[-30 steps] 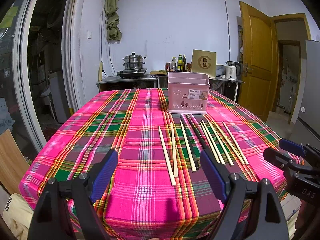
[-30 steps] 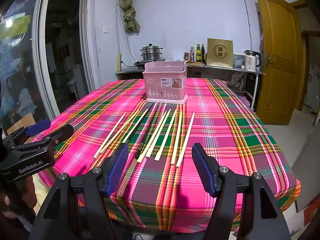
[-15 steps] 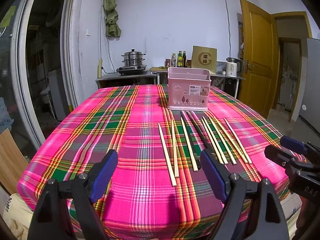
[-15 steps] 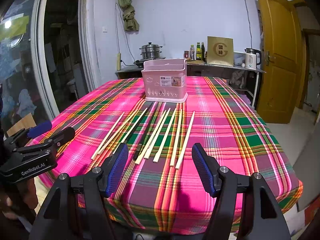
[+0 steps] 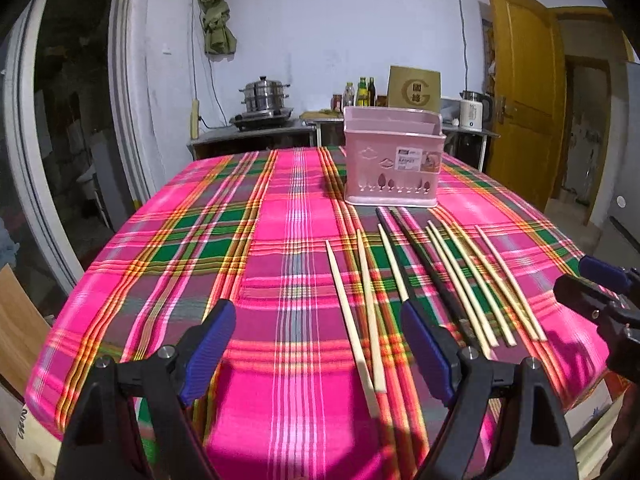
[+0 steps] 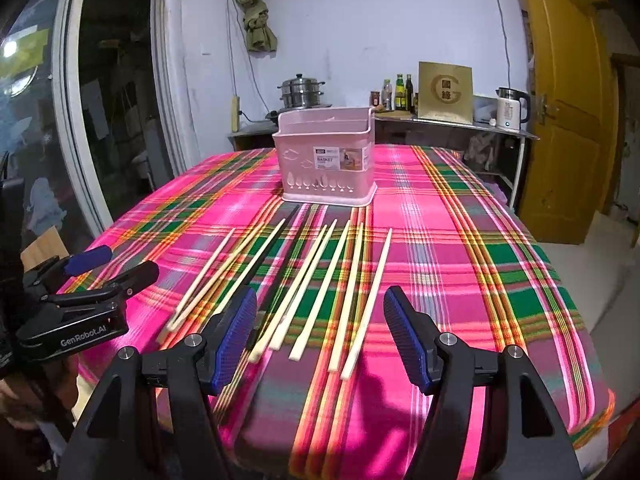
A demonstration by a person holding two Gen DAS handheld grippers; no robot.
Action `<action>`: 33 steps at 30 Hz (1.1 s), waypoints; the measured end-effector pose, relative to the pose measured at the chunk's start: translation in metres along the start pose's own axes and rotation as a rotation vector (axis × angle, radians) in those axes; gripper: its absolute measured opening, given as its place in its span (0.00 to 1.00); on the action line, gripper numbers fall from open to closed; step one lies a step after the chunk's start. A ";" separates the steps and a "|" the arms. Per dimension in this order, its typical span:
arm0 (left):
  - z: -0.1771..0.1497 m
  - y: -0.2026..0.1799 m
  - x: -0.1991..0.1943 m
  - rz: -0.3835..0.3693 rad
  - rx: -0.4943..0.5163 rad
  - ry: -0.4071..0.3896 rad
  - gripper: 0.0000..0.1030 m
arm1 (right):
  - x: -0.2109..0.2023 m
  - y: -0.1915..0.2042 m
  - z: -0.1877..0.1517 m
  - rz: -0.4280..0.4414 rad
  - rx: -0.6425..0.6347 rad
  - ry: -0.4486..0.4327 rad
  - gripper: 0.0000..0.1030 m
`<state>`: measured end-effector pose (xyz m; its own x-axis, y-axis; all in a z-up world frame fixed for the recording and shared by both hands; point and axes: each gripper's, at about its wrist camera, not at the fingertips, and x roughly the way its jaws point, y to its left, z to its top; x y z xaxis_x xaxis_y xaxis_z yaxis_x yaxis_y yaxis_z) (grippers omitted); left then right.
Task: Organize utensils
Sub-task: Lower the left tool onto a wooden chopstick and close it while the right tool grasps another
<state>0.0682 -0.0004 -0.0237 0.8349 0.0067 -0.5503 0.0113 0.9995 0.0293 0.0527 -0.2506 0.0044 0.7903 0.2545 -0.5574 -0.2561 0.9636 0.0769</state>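
Several pale wooden chopsticks point(image 5: 348, 308) point(image 6: 366, 300) and a black pair point(image 5: 430, 272) point(image 6: 266, 260) lie side by side on the pink plaid tablecloth point(image 5: 200, 264) point(image 6: 460, 248). Behind them stands a pink utensil basket point(image 5: 392, 160) point(image 6: 328, 160), seemingly with nothing in it. My left gripper point(image 5: 318, 350) hovers open over the near ends of the leftmost chopsticks. My right gripper point(image 6: 320, 336) is open above the near ends of the right-hand chopsticks. Each gripper also shows at the edge of the other's view: the right gripper point(image 5: 596, 284), the left gripper point(image 6: 104, 268).
The table's near edge lies just under both grippers. Behind the table a counter holds a steel steamer pot point(image 5: 264, 94), bottles point(image 5: 362, 92), a gold box point(image 6: 445, 92) and a white kettle point(image 6: 510, 110). A yellow door point(image 6: 568, 100) stands at right, a glass door at left.
Both grippers have moved forward and slightly lower toward the chopsticks, which now look closer. Both stay open, and nothing on the table has shifted.
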 end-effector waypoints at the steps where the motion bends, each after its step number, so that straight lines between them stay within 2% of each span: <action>1: 0.002 0.001 0.006 -0.004 -0.001 0.011 0.83 | 0.005 -0.001 0.003 -0.003 -0.001 0.008 0.64; 5: 0.013 0.007 0.029 0.020 0.000 0.039 0.76 | 0.028 -0.007 0.015 -0.002 0.004 0.047 0.64; 7: 0.019 0.012 0.041 -0.005 -0.007 0.061 0.76 | 0.040 -0.010 0.021 -0.002 0.005 0.067 0.64; 9: 0.025 0.015 0.054 -0.029 -0.018 0.096 0.76 | 0.052 -0.013 0.026 0.000 0.008 0.090 0.59; 15: 0.038 0.017 0.084 -0.057 0.012 0.170 0.72 | 0.083 -0.025 0.037 -0.011 0.023 0.156 0.34; 20: 0.042 0.017 0.106 -0.064 0.018 0.229 0.63 | 0.104 -0.040 0.041 -0.021 0.045 0.206 0.25; 24: 0.042 0.016 0.119 -0.065 0.025 0.265 0.56 | 0.114 -0.046 0.044 -0.013 0.045 0.234 0.20; 33: 0.049 0.011 0.135 -0.088 0.033 0.303 0.48 | 0.150 -0.042 0.054 -0.010 0.005 0.313 0.16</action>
<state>0.2080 0.0100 -0.0572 0.6282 -0.0660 -0.7753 0.0984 0.9951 -0.0049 0.2119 -0.2482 -0.0374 0.5824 0.2084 -0.7857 -0.2462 0.9664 0.0739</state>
